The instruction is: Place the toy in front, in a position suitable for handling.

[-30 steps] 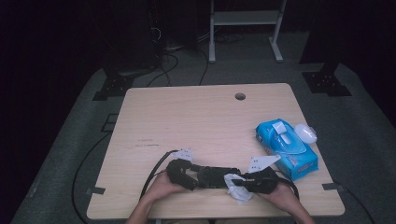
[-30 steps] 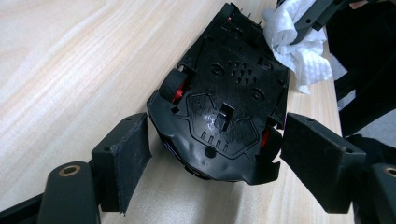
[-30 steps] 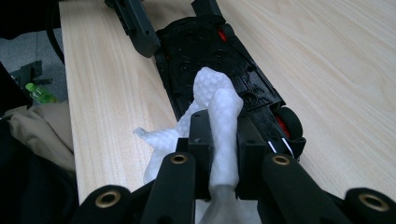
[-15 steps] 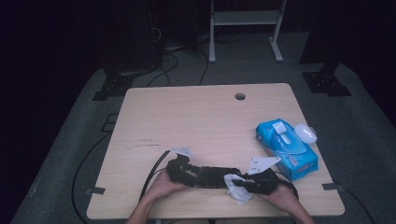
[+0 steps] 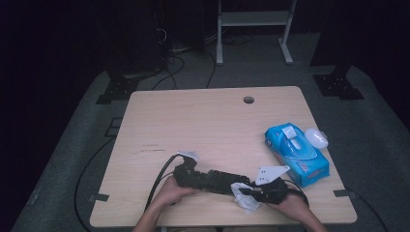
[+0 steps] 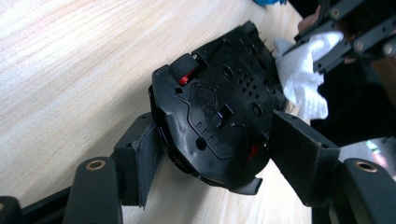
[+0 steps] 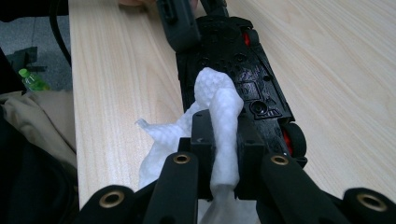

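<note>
Wiping needs a steady car: the left tongs point(image 6: 210, 163), just closing, now clasp the upturned toy car point(image 6: 219, 116) at its end. The right tongs point(image 7: 223, 140), clenched on the wet wipe point(image 7: 219, 102), should rub its underside gently toward 12 o'clock.

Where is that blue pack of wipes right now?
In the high view, the blue pack of wipes lies near the table's right edge, beside a small white lid.
</note>
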Available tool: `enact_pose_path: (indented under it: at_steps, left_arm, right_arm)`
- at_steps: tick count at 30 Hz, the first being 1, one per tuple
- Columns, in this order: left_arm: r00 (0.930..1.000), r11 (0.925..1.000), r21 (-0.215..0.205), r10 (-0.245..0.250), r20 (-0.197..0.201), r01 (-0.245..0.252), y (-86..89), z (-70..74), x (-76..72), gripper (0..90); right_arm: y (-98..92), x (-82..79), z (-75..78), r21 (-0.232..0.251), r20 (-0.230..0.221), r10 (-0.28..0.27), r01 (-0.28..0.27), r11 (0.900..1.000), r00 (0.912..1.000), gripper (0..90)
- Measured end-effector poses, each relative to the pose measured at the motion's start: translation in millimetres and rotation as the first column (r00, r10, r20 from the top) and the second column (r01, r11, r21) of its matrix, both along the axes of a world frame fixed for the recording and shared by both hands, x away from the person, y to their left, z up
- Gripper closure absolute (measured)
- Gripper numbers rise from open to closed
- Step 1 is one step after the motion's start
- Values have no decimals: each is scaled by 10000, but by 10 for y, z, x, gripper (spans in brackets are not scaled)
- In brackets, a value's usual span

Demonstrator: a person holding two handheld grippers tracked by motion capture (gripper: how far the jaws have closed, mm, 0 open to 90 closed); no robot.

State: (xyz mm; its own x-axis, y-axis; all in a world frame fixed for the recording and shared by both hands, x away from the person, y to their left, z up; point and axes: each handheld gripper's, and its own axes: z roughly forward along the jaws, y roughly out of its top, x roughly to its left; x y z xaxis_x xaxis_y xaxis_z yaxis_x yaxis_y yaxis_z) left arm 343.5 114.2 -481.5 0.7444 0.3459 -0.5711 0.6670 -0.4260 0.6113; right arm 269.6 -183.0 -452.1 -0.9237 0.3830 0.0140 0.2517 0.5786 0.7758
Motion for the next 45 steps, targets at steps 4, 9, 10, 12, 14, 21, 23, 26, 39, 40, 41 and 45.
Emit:
enact_pose_path:
  at_steps: [4, 9, 10, 12, 14, 21, 23, 26, 39, 40, 41, 45]
  left_arm:
    - [9979, 9991, -287, 300, -577, -317, -2, -30, 49, 383]
    - [9952, 9987, -320, 363, -907, -394, -6, -39, 83, 410]
    - [9953, 9988, -332, 339, -909, -370, -3, -43, 86, 417]
    - [9955, 9988, -329, 337, -883, -367, -2, -43, 86, 423]
    - [9953, 9983, -388, 402, -883, -438, -4, -47, 80, 426]
    - [9945, 9978, -504, 382, -973, -433, -11, -69, 76, 460]
    - [9930, 9966, -631, 467, -1085, -538, -16, -80, 81, 458]
    - [9901, 9938, -819, 647, -1248, -753, -18, -105, 101, 455]
    - [9902, 9917, -818, 905, -1059, -994, 6, -118, 66, 532]
    - [9922, 9927, -801, 825, -932, -901, 10, -119, 62, 530]
    - [9931, 9924, -850, 816, -837, -887, 11, -121, 49, 530]
    - [9959, 9932, -848, 761, -487, -801, 10, -107, 17, 531]
  right_arm:
    - [6, -4, -3, -8, 79, 156, -156, 9999, 9998, 812]
    - [7, -2, -2, -48, 145, 163, -162, 9999, 9998, 812]
    - [9, -3, -2, -52, 169, 169, -169, 9998, 9997, 812]
    - [13, -6, -2, -75, 237, 216, -215, 9997, 9995, 812]
    - [20, -17, 0, -117, 307, 202, -199, 9997, 9993, 812]
    - [27, -53, 5, -518, 1155, 242, -183, 9985, 9930, 815]
    - [30, -58, 3, -547, 1221, 312, -247, 9982, 9920, 818]
    - [34, -57, 1, -548, 1188, 395, -331, 9979, 9921, 822]
    - [39, -57, -1, -443, 1266, 370, -316, 9985, 9913, 818]
    - [37, -56, 1, -432, 1235, 344, -293, 9986, 9917, 817]
    - [35, -57, 1, -423, 1219, 326, -276, 9987, 9920, 817]
    - [34, -64, 6, -379, 1152, 262, -220, 9990, 9930, 817]
